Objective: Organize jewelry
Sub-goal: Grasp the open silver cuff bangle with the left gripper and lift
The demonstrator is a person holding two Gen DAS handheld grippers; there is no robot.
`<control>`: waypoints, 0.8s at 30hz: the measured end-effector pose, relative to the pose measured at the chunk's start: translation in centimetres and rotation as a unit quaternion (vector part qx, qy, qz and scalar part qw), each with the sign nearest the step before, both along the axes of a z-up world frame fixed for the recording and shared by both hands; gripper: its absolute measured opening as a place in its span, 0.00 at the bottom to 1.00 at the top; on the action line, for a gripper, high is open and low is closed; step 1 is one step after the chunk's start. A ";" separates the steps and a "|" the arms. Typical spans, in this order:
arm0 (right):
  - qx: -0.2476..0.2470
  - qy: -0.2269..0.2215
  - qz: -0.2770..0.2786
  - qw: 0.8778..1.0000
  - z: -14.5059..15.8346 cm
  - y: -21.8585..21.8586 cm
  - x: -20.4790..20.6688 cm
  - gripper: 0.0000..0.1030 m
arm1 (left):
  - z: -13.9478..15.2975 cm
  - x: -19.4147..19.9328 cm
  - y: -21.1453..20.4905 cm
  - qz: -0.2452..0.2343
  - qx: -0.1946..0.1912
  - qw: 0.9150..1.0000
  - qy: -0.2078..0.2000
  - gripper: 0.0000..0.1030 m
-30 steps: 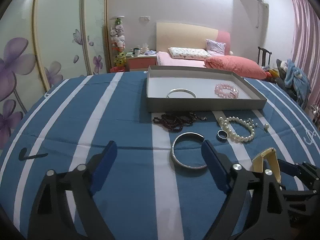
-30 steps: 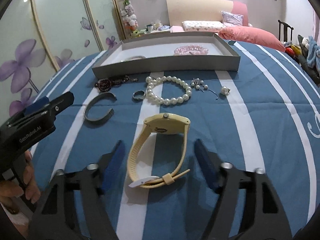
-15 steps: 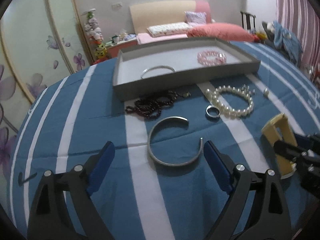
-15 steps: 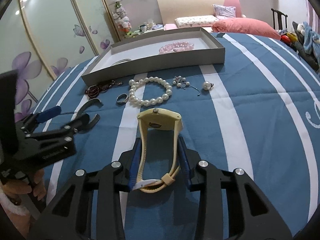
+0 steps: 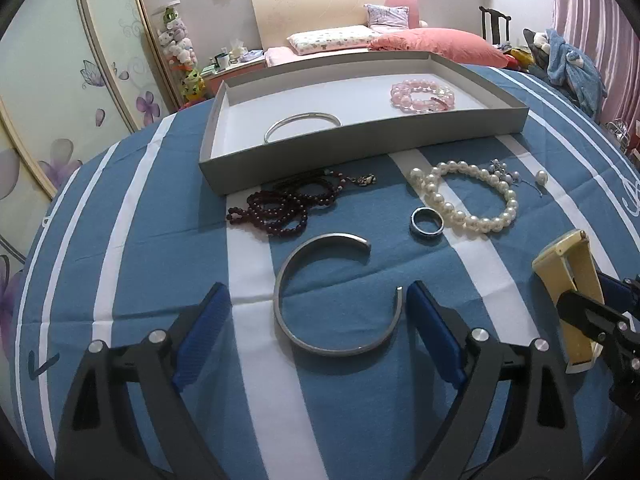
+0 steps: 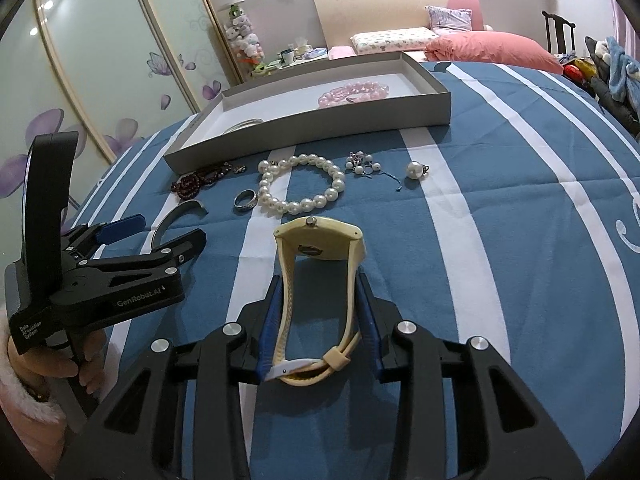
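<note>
My right gripper is shut on a cream watch, squeezing its strap on both sides; the watch also shows in the left wrist view. My left gripper is open, its blue pads on either side of an open silver cuff bangle on the cloth, and it shows in the right wrist view. A grey tray holds a silver bangle and a pink bead bracelet. A pearl bracelet, a dark ring and dark red beads lie in front of it.
Small pearl earrings and a single pearl pendant lie right of the pearl bracelet. The table has a blue and white striped cloth. A bed with pink pillows stands behind.
My right gripper has closed on the watch strap. My left gripper has moved forward so the cuff bangle sits between its open pads.
</note>
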State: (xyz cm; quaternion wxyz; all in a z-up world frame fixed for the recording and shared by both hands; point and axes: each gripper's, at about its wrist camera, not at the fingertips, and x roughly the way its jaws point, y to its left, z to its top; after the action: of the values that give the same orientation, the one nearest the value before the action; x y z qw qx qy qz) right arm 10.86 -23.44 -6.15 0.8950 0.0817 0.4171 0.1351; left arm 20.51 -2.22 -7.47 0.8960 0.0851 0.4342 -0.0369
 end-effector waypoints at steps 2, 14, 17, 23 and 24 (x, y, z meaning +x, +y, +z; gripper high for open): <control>0.000 0.000 0.000 1.000 0.0 0.0 0.0 0.36 | 0.0 0.0 0.0 -0.002 -0.006 1.000 0.001 0.81; 0.001 0.000 0.000 1.000 0.0 0.0 0.0 0.36 | 0.1 0.3 -0.3 -0.001 -0.036 0.999 0.005 0.61; 0.000 0.001 0.000 1.000 0.0 0.1 0.0 0.36 | 0.1 0.4 -0.3 0.000 -0.039 0.999 0.005 0.61; 0.000 0.000 0.000 1.000 0.0 0.1 0.0 0.36 | 0.1 0.3 -0.3 0.003 -0.040 0.999 0.004 0.60; 0.000 0.000 0.001 1.000 0.0 0.1 0.0 0.36 | 0.1 0.3 -0.2 0.003 -0.041 0.999 0.004 0.60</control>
State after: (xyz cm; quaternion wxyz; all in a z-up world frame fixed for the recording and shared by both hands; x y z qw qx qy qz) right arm 10.90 -23.34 -6.11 0.8948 0.0817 0.4174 0.1360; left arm 20.83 -2.47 -7.35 0.8970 0.0472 0.4364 -0.0520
